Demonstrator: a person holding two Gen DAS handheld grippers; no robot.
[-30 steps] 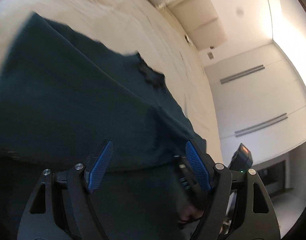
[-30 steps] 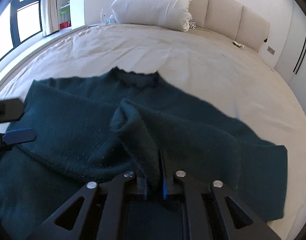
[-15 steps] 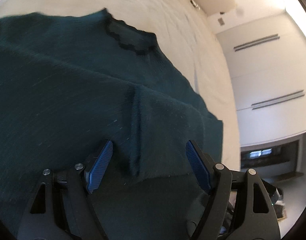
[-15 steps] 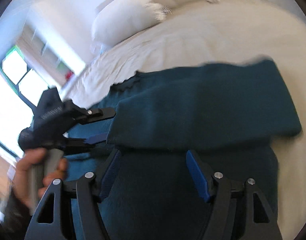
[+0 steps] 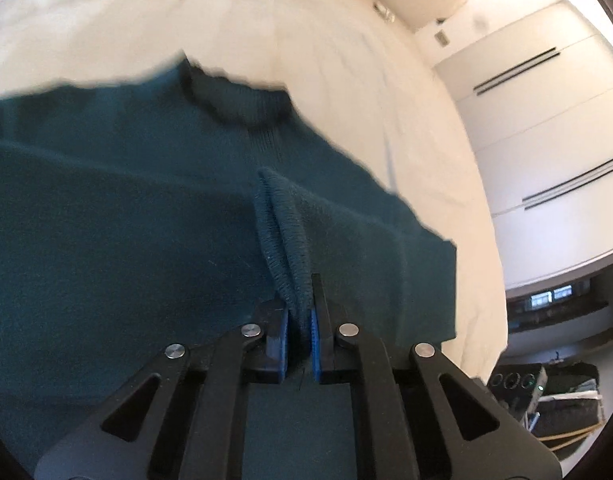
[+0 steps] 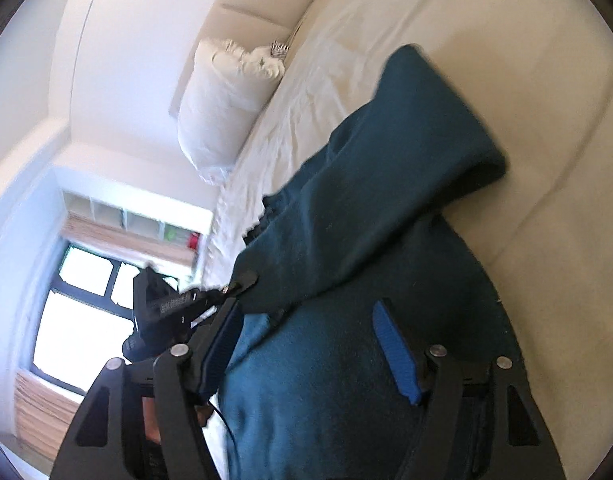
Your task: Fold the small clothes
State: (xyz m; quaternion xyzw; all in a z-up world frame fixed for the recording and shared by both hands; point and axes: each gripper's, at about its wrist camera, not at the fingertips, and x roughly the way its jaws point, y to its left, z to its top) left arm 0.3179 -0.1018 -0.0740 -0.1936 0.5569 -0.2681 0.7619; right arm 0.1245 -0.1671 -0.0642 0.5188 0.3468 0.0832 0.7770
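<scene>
I've got a dark teal knitted sweater [image 5: 126, 220] spread on the cream bed sheet [image 5: 306, 40], its neckline [image 5: 242, 100] toward the headboard end and one sleeve [image 6: 386, 168] folded in across the body. It looks soft and floppy with a bit of weight, so I expect it to sag and drag rather than hold shape. Ribbed edges and doubled-up folds look like my best places to pinch; a single flat layer would likely slip or stretch.

My left gripper [image 5: 300, 340] is clenched tight on a raised ridge of the knit, a ribbed fold [image 5: 282, 232] standing up between the blue pads [image 5: 281, 338], near the side of the bed facing the wardrobe.

My right gripper [image 6: 314, 356] is released, jaws opening wide, hovering above the sweater's body with nothing pressed between its pads [image 6: 394, 356].
</scene>
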